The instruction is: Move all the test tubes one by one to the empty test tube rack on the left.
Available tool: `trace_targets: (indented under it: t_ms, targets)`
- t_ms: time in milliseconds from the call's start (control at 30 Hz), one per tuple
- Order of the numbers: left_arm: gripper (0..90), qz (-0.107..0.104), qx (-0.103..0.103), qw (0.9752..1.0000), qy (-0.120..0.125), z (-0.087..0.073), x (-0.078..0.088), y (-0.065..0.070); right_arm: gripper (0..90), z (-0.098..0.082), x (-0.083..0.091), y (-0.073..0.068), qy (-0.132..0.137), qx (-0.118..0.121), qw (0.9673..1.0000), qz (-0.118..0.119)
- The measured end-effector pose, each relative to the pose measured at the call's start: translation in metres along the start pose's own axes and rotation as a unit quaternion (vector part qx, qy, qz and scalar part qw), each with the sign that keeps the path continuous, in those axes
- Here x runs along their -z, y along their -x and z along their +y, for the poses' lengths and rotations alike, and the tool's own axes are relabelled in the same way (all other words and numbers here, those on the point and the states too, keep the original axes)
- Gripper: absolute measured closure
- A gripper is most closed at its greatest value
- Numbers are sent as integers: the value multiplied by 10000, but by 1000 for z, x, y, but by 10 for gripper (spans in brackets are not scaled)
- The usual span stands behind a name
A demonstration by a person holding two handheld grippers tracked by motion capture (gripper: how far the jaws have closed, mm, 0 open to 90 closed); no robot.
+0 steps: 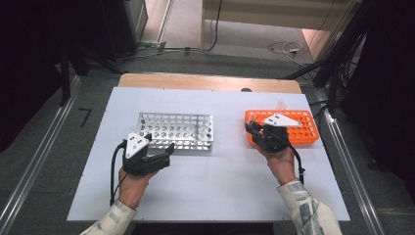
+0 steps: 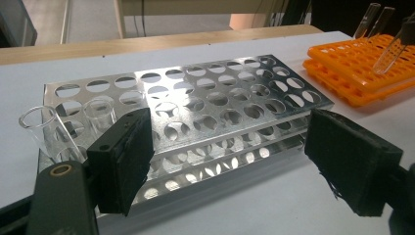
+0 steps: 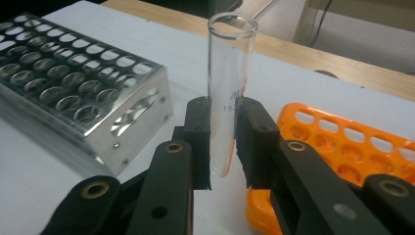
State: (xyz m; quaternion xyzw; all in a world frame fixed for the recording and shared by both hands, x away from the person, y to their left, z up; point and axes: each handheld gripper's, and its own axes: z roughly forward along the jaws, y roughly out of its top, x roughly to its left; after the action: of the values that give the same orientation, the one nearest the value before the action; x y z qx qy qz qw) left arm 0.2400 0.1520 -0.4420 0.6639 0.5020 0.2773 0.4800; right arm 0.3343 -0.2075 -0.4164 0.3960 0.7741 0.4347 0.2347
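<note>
Glass tube base behind claw pads

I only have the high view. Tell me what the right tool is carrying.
Observer: The right tool is shut on a clear glass test tube. The tube is upright with its open mouth on top.
Operator: Report what is already in the metal rack.
Observer: In the left gripper view, two clear tubes stand in holes at one end of the metal rack, just beyond one pad of the left tool.
Operator: Now give me the left tool's state.
Observer: Its jaws stand wide apart with nothing between the pads, and they face the rack's long side.
</note>
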Motion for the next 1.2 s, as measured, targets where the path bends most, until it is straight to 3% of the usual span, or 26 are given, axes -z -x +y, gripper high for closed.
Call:
trace_targets:
  t_ms: [433, 1200]
  targets:
    - [134, -106, -47, 9999, -110, 0, -2, 2, 738, -10, -1, -32, -155, 252, 9986, 442]
    - [116, -283, -71, 9994, -199, 2, -3, 9, 738, -19, -10, -62, -372, 472, 9946, 851]
